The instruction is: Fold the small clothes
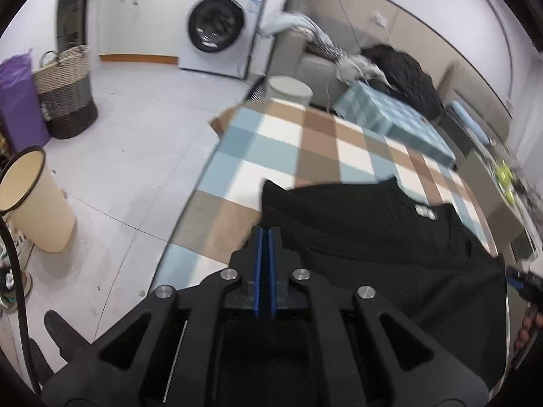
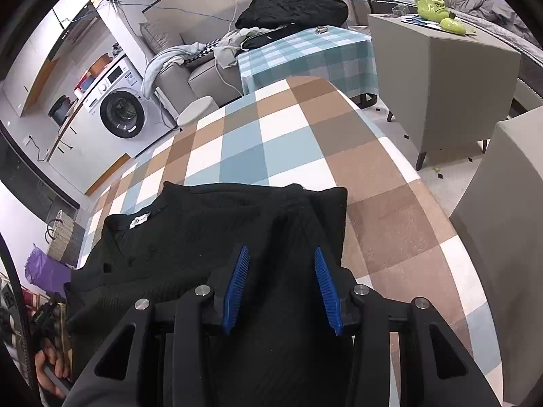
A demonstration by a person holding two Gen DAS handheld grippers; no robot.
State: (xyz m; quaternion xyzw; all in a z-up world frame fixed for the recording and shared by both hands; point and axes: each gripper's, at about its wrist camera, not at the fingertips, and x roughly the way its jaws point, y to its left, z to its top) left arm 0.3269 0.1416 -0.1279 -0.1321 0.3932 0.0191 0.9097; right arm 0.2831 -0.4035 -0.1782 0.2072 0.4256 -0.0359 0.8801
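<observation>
A black knit top (image 1: 373, 237) with a white neck label lies on the checked table (image 1: 288, 142). My left gripper (image 1: 266, 232) sits at the top's left edge. Its blue pads are pressed together, with what looks like dark cloth pinched between them. In the right wrist view the same top (image 2: 203, 230) is spread flat, with its sleeve folded in at the right. My right gripper (image 2: 281, 252) hovers over it with the blue pads (image 2: 237, 281) wide apart and cloth lying below them, not pinched. The right gripper's tip (image 1: 524, 281) also shows at the left view's right edge.
Beyond the table stand a white stool (image 1: 290, 89), a smaller teal-checked table (image 2: 305, 54) and a sofa piled with clothes (image 2: 292, 5). On the floor to the left are a cream bin (image 1: 34, 200), a wicker basket (image 1: 64, 95) and a washing machine (image 1: 220, 23). Grey cabinets (image 2: 437, 68) stand to the right.
</observation>
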